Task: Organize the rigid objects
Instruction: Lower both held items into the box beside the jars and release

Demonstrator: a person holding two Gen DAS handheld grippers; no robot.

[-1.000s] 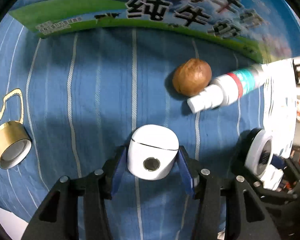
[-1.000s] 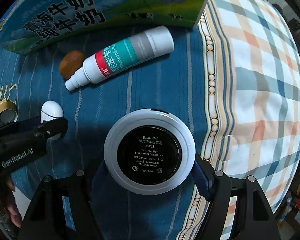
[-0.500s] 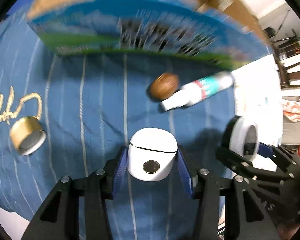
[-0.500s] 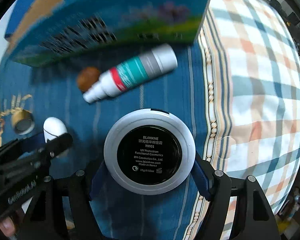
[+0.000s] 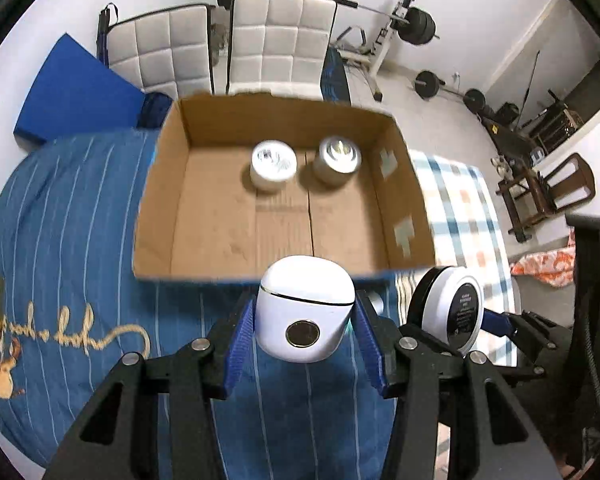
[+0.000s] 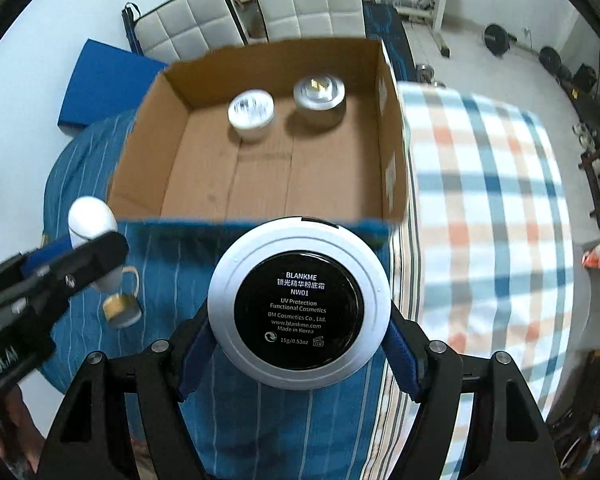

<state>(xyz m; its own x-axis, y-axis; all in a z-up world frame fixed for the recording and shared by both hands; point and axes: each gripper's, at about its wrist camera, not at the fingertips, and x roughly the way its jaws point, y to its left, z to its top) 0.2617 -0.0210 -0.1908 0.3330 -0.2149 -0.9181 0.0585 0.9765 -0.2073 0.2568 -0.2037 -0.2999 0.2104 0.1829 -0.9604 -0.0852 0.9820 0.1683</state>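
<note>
**Ann:** Two items were up at once there. The white case (image 5: 306, 314) sat pinched between the blue pads of the left claw (image 5: 305, 326), and the round compact (image 6: 299, 307) was clamped across its rim in the right claw (image 6: 300, 322), label side facing the camera.

**Ben:** And both hung short of the cardboard box (image 5: 158, 184), just on the near side of its front wall. So this was the carry step, as I read it: picked up, not yet delivered.

**Ann:** Agreed. Inside the box, two jars were parked against the far wall, a white-lidded jar (image 5: 273, 165) and a silvery jar (image 5: 337, 159) side by side. Plenty of bare cardboard floor lay in front of them.

**Ben:** So the next move called for clearing that front wall, then lowering onto the open floor without knocking those jars. Two claws close together, too; they'd have needed to keep apart going in.

**Ann:** One leftover as well: a gold cap (image 6: 120, 309) lay out on the blue striped cloth (image 5: 72, 216), beside the box. More sorting was due after this pair.
</note>
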